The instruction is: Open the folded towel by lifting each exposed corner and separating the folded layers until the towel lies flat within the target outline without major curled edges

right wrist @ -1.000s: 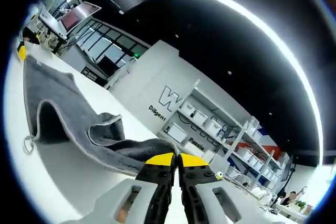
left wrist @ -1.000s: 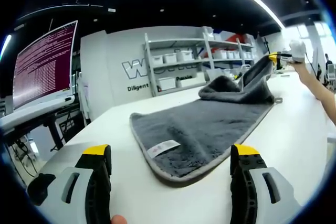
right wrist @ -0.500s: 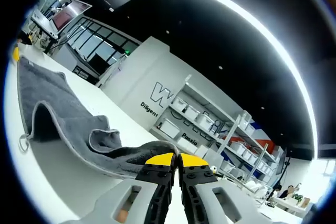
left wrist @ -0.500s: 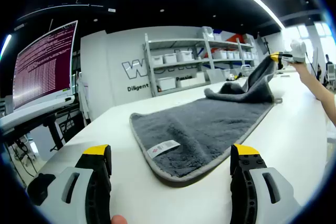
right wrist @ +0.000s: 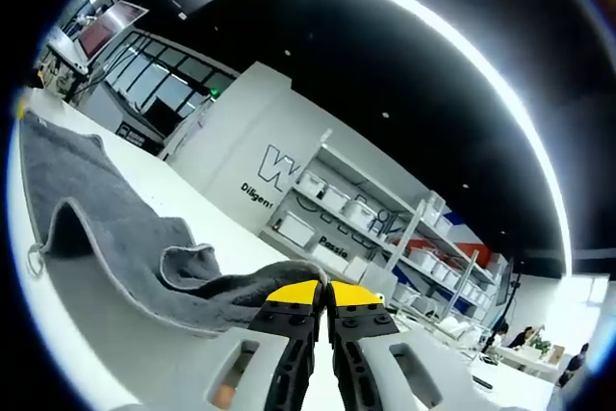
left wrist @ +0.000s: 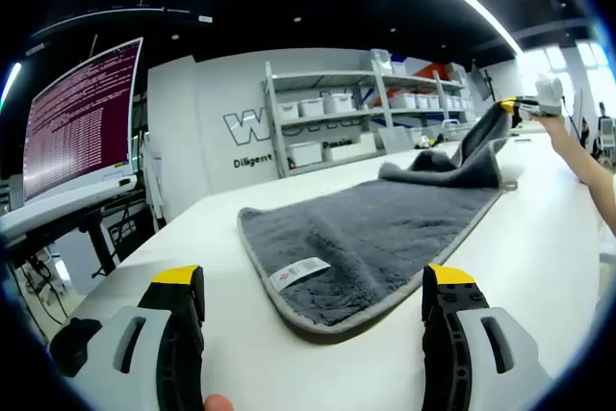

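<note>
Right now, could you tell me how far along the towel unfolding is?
Done: most of the grey towel lies flat on the white table, label side near the open left gripper. In hand: the right gripper is shut on the far corner, lifted, with a rumpled fold below it. Left: lay that corner flat. No target outline is visible.

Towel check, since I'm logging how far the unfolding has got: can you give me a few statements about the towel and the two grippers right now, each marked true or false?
1. The right gripper is shut on a corner of the gray towel. True.
2. The left gripper is clamped on the towel's near edge. False: its jaws stand wide apart, short of the towel.
3. The towel lies fully flat. False: the far end is lifted and bunched toward the right gripper.
4. A white label lies on the towel near its near edge. True.
5. The towel rests on a white table. True.
</note>
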